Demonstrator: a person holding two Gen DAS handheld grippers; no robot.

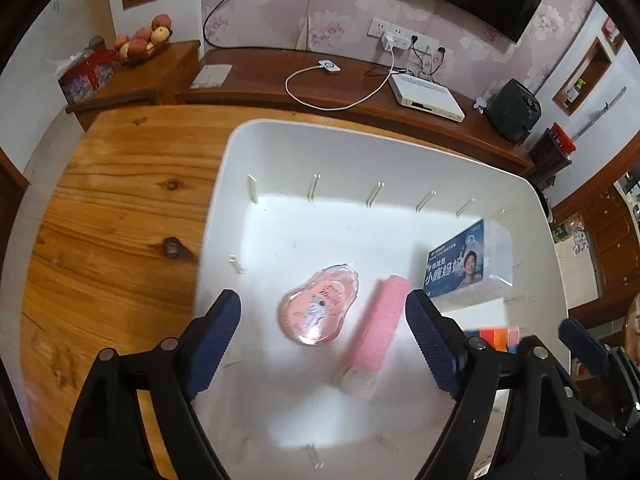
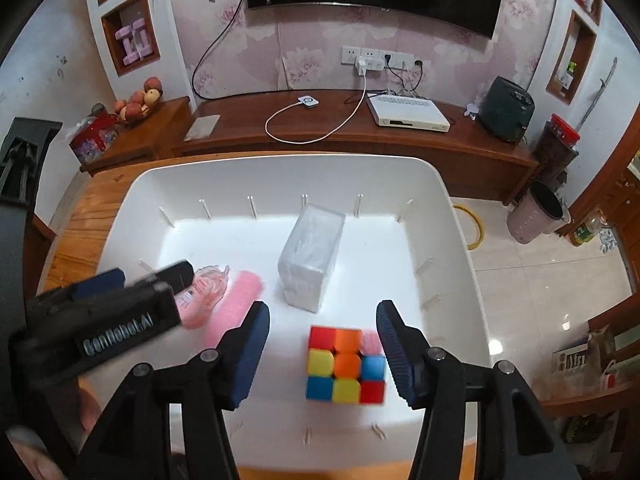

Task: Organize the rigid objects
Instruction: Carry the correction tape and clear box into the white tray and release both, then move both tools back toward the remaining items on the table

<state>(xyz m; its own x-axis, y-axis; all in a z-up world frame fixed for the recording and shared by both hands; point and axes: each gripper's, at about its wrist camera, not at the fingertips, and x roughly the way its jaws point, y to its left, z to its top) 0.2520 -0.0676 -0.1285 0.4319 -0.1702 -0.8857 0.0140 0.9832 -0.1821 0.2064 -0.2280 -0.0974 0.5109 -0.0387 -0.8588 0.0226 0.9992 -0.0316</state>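
A white bin [image 1: 224, 184] [image 2: 452, 208] sits on a wooden table [image 1: 112, 216]. In it lie a pink oval clear-cased item [image 1: 318, 310] [image 2: 204, 290], a pink brush-like bar [image 1: 376, 320] [image 2: 234, 306], a wrapped tissue pack [image 1: 468, 264] [image 2: 312, 256] and a colourful puzzle cube [image 2: 346, 364] [image 1: 494, 336]. My left gripper [image 1: 324, 340] is open and empty above the pink items. My right gripper [image 2: 322, 350] is open and empty, with the cube between its fingers below. The left gripper's body [image 2: 100, 320] also shows in the right wrist view.
A dark wooden TV bench [image 2: 360, 136] behind holds a white set-top box [image 2: 408, 114], a charger cable [image 2: 316, 120] and a dark appliance [image 2: 506, 110]. A fruit bowl [image 1: 142, 42] and red tin [image 1: 86, 74] stand on a side cabinet. A pink bin [image 2: 536, 214] stands on the tiled floor.
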